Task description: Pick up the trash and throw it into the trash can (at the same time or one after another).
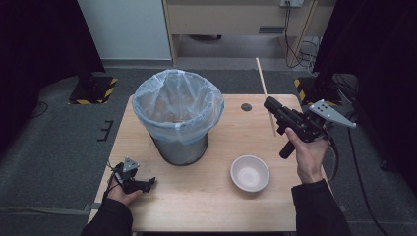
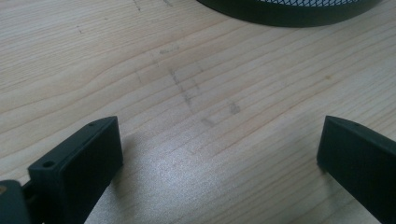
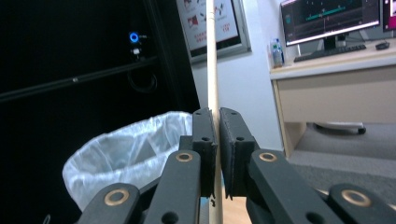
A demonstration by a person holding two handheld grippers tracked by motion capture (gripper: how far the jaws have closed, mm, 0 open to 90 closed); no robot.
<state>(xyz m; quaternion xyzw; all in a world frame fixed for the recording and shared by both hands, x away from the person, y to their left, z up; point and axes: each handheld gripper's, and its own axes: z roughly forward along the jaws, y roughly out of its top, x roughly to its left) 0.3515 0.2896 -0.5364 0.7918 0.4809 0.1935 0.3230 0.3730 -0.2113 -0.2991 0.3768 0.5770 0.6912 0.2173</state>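
Observation:
A long thin wooden stick [image 1: 264, 88] is raised over the table's right side, and my right gripper [image 1: 270, 103] is shut on it. In the right gripper view the stick [image 3: 212, 65] stands upright, pinched between the two black pads, with my right gripper [image 3: 217, 114] pointing toward the bin. My left gripper [image 1: 149, 182] rests on the table at the near left. In the left gripper view my left gripper [image 2: 219, 140] is open with only bare wood between its jaws.
A metal mesh bin [image 1: 179, 147] lined with a pale blue plastic bag [image 1: 178, 105] stands at the table's middle left; its base [image 2: 289, 11] lies just ahead of the left gripper. A white bowl [image 1: 250, 172], with nothing in it, sits at the near right. A round hole [image 1: 246, 106] marks the tabletop's far side.

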